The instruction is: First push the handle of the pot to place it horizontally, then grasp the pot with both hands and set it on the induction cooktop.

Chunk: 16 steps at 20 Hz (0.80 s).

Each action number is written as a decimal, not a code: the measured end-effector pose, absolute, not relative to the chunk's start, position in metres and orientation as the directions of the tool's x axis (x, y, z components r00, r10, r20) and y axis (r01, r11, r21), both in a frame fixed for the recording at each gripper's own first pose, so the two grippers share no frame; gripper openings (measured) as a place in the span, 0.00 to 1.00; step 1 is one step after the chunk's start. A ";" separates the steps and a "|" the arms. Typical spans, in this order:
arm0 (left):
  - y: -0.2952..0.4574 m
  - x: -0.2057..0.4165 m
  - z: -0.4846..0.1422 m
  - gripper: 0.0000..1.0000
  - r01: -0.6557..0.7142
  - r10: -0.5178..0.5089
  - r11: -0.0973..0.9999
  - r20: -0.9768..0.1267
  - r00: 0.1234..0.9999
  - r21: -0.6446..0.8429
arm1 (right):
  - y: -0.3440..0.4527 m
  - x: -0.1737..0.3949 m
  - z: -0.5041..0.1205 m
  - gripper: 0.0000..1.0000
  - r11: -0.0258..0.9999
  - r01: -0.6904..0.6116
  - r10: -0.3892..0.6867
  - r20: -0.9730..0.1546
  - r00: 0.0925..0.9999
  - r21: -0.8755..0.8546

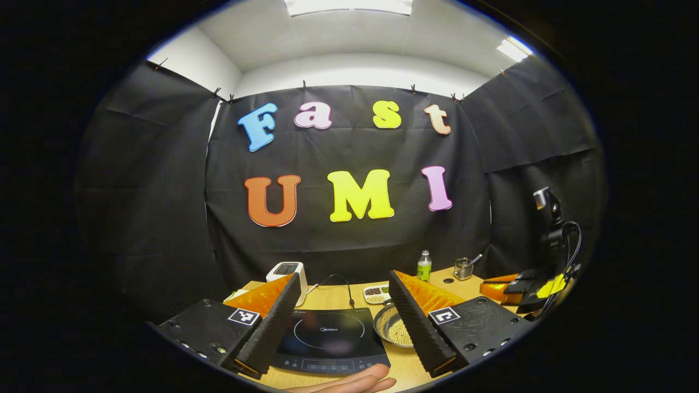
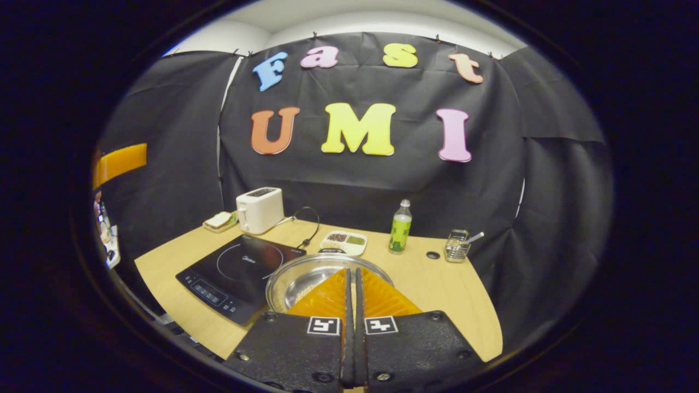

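Note:
The steel pot (image 2: 297, 281) stands on the wooden table just right of the black induction cooktop (image 2: 235, 270), with pale beans in its bottom. My right gripper (image 2: 352, 271) is shut, nothing between its fingers, and its tips hang over the pot's near rim. A small dark handle loop (image 2: 330, 250) shows at the pot's far rim. In the left gripper view my left gripper (image 1: 344, 275) is open wide above the cooktop (image 1: 327, 335); its right finger hides part of the pot (image 1: 390, 327). The other gripper (image 1: 524, 289) shows at the far right.
Behind the cooktop stand a white toaster (image 2: 260, 208), a plate of bread (image 2: 220, 220) and a black cable. A divided dish (image 2: 343, 242), a green bottle (image 2: 400, 226) and a wire basket (image 2: 457, 246) line the back. A hand (image 1: 349, 382) rests at the table's near edge.

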<state>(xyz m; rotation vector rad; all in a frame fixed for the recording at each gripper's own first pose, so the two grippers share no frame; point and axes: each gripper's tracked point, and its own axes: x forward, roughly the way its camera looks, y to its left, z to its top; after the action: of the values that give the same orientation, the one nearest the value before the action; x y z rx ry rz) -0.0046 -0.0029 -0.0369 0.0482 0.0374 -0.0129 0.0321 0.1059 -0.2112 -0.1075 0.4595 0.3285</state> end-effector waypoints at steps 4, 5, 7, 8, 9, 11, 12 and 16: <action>-0.003 -0.001 -0.042 0.96 0.008 -0.007 1.000 -0.047 0.999 0.022 | 0.124 0.025 -0.266 0.04 0.939 -0.344 0.292 -0.545 0.786 0.006; -0.005 -0.001 -0.043 0.96 0.015 -0.014 1.000 -0.049 0.999 0.015 | 0.130 0.022 -0.277 0.01 0.936 -0.351 0.303 -0.566 0.767 0.025; -0.007 -0.001 -0.045 0.96 0.022 -0.021 1.000 -0.053 0.998 0.014 | 0.138 0.017 -0.296 0.04 0.936 -0.349 0.308 -0.599 0.739 0.051; -0.007 -0.001 -0.045 0.96 0.023 -0.022 0.999 -0.048 0.999 0.023 | 0.141 0.014 -0.304 0.04 0.936 -0.346 0.315 -0.614 0.724 0.073; -0.006 -0.002 -0.044 0.96 0.017 -0.015 0.999 -0.039 0.999 0.039 | 0.146 0.009 -0.315 0.04 0.934 -0.344 0.325 -0.634 0.702 0.097; -0.003 -0.003 -0.046 0.96 0.003 -0.001 0.998 -0.032 0.999 0.069 | 0.157 -0.004 -0.335 0.04 0.927 -0.350 0.346 -0.676 0.650 0.138; -0.006 -0.003 -0.048 0.96 0.006 -0.004 0.998 -0.032 0.999 0.069 | 0.160 -0.009 -0.345 0.04 0.925 -0.349 0.349 -0.695 0.629 0.148; -0.011 -0.002 -0.054 0.96 0.021 -0.018 0.999 -0.047 0.999 0.050 | 0.168 -0.020 -0.359 0.01 0.916 -0.365 0.365 -0.724 0.586 0.166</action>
<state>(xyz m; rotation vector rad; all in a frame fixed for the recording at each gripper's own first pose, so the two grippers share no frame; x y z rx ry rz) -0.0023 -0.0108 -0.0544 0.0509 0.0466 -0.0193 -0.0199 0.1682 -0.3591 -0.0006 0.8436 0.4259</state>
